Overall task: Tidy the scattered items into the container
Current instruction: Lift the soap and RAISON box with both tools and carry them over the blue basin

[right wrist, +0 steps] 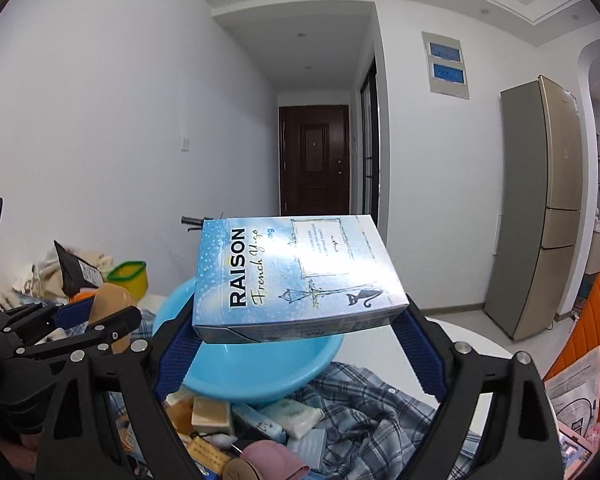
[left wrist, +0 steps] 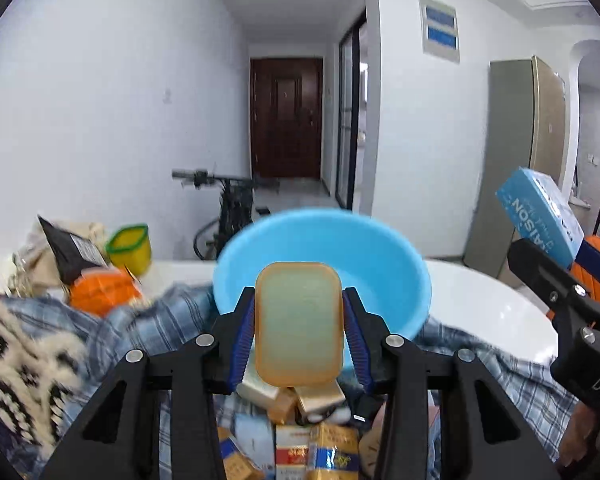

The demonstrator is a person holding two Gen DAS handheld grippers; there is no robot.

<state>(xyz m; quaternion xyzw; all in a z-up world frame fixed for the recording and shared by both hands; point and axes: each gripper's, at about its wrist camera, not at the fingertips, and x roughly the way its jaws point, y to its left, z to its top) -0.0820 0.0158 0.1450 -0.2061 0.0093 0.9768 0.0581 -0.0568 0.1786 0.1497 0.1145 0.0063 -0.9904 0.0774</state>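
Note:
My left gripper [left wrist: 299,326] is shut on a translucent amber soap-like box [left wrist: 299,322], held up in front of the light blue basin [left wrist: 364,248]. My right gripper [right wrist: 296,340] is shut on a blue RAISON box [right wrist: 296,272], held above the basin [right wrist: 260,368]. The right gripper with its box [left wrist: 540,212] shows at the right edge of the left wrist view. The left gripper with the amber box [right wrist: 108,304] shows at the left of the right wrist view. Several small boxes and soaps [right wrist: 236,420] lie on plaid cloth below the basin.
A plaid shirt [left wrist: 140,320] covers the white table [left wrist: 492,304]. A black bag [left wrist: 72,252], an orange item [left wrist: 100,292] and a yellow cup [left wrist: 130,246] stand at far left. A patterned fuzzy cloth [left wrist: 16,360] lies left. An orange chair [right wrist: 592,320] is at right.

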